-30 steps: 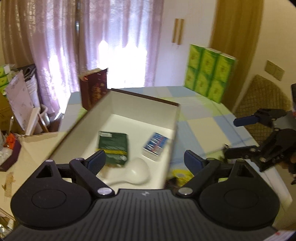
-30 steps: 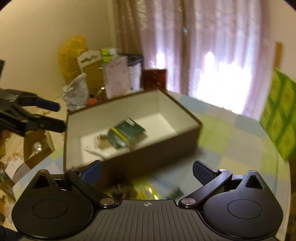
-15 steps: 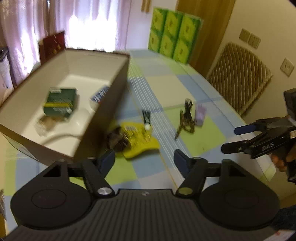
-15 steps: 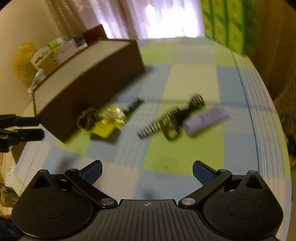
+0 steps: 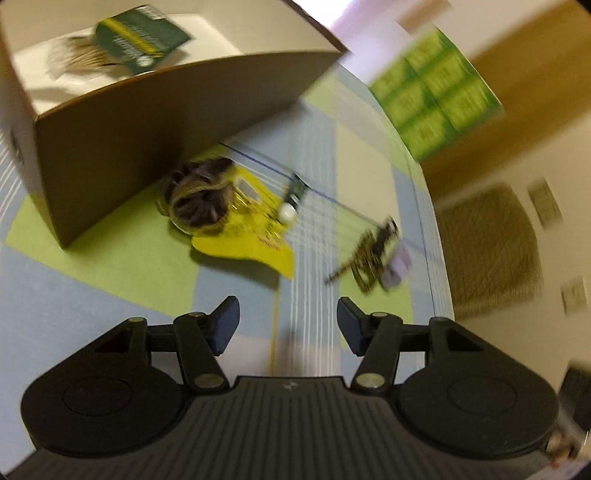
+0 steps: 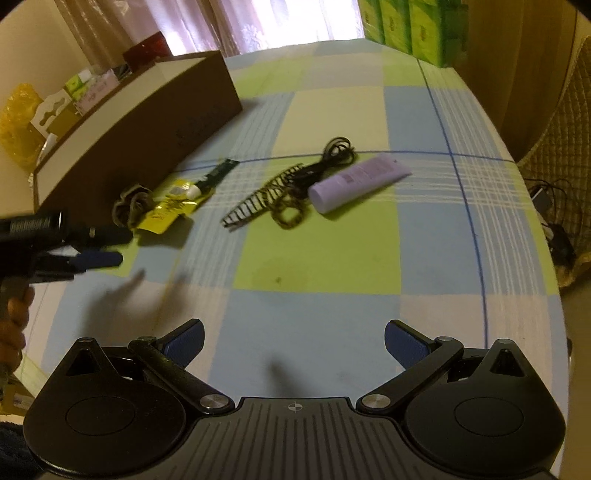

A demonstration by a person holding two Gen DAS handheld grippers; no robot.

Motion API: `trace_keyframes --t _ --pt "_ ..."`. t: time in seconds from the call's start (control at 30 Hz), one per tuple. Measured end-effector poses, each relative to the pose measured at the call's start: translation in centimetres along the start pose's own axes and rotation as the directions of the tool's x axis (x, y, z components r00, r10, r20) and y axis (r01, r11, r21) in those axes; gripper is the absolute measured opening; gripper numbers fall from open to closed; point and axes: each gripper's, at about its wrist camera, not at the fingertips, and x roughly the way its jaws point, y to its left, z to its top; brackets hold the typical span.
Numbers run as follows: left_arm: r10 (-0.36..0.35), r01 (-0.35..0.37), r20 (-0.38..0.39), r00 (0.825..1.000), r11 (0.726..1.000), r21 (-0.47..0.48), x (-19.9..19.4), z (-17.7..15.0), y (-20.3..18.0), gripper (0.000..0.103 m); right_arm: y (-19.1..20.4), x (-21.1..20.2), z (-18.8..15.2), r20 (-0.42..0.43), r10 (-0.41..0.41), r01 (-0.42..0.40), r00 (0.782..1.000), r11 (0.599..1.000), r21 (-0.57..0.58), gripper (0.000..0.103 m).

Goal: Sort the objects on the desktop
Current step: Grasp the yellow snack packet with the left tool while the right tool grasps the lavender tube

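A brown cardboard box [image 5: 155, 122] [image 6: 155, 122] stands on the checked tablecloth and holds a green packet [image 5: 144, 40]. Beside its wall lie a brown scrunchie [image 5: 199, 199] [image 6: 131, 203], a yellow packet [image 5: 251, 236] [image 6: 166, 212] and a small dark tube [image 5: 293, 197] [image 6: 214, 175]. Farther right lie a striped hair claw [image 6: 258, 201], a leopard hair tie [image 6: 290, 218], a black cable [image 6: 332, 155] and a lilac tube [image 6: 358, 177] [image 5: 397, 269]. My left gripper [image 5: 288, 321] [image 6: 107, 245] hangs open just short of the yellow packet. My right gripper [image 6: 293, 341] is open over bare cloth.
Green tissue packs [image 5: 436, 92] [image 6: 410, 26] stand at the far table edge. A quilted chair [image 5: 487, 243] [image 6: 557, 122] is on the right, past the rounded table rim. Clutter and bags [image 6: 22, 122] sit behind the box. A hand [image 6: 14, 314] holds the left gripper.
Both views have swung down from the box's inside toward the loose objects on the cloth. The left gripper has dropped close to the scrunchie and yellow packet. Both grippers stay open.
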Motion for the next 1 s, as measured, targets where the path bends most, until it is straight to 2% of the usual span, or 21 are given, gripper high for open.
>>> trace_keyframes --t 0.13,0.23,0.3,0.37,0.43,0.53,0.67,0.8,1.0 --pt "-0.018 0.026 0.057 0.998 0.991 -0.132 1.1 0.6 1.1 0.052 -0.6 0.2 0.1 -0.010 0.001 -0.001 1.000 1.000 -0.007 0.101" --pt "-0.025 0.042 0.089 0.996 0.980 -0.194 1.8 0.8 1.5 0.051 -1.2 0.4 0.2 -0.020 0.000 0.000 1.000 1.000 -0.014 0.101" --pt "-0.018 0.041 0.104 0.994 0.974 -0.223 2.4 1.1 1.8 0.045 -1.6 0.6 0.2 -0.028 -0.002 0.002 1.000 1.000 -0.016 0.101" --pt "-0.017 0.043 0.109 0.994 0.968 -0.245 3.2 1.2 2.1 0.032 -2.1 0.7 0.2 -0.037 -0.002 0.002 0.999 1.000 -0.017 0.101" --pt "-0.007 0.037 0.108 0.994 0.961 -0.275 3.9 1.2 2.5 0.028 -2.6 0.8 0.1 -0.045 -0.003 0.002 0.999 1.000 -0.018 0.101" --pt "-0.004 0.038 0.110 0.994 0.952 -0.303 4.4 0.9 3.2 0.013 -3.2 0.9 0.1 -0.053 0.000 -0.001 0.999 1.000 -0.022 0.101" --pt "-0.056 0.096 0.132 0.990 0.944 -0.314 3.7 0.0 3.8 0.000 -3.7 1.1 0.2 -0.064 0.004 -0.006 0.998 1.000 -0.028 0.101" --pt "-0.071 0.103 0.125 0.990 0.955 -0.277 1.9 -1.1 4.0 0.000 -4.0 1.4 0.4 -0.054 0.009 -0.011 0.998 0.999 -0.035 0.101" --pt "-0.072 0.098 0.096 0.993 0.946 -0.310 -1.1 -3.7 5.7 0.000 -4.4 2.3 1.8 0.007 -0.009 0.009 1.000 1.000 -0.020 0.101"
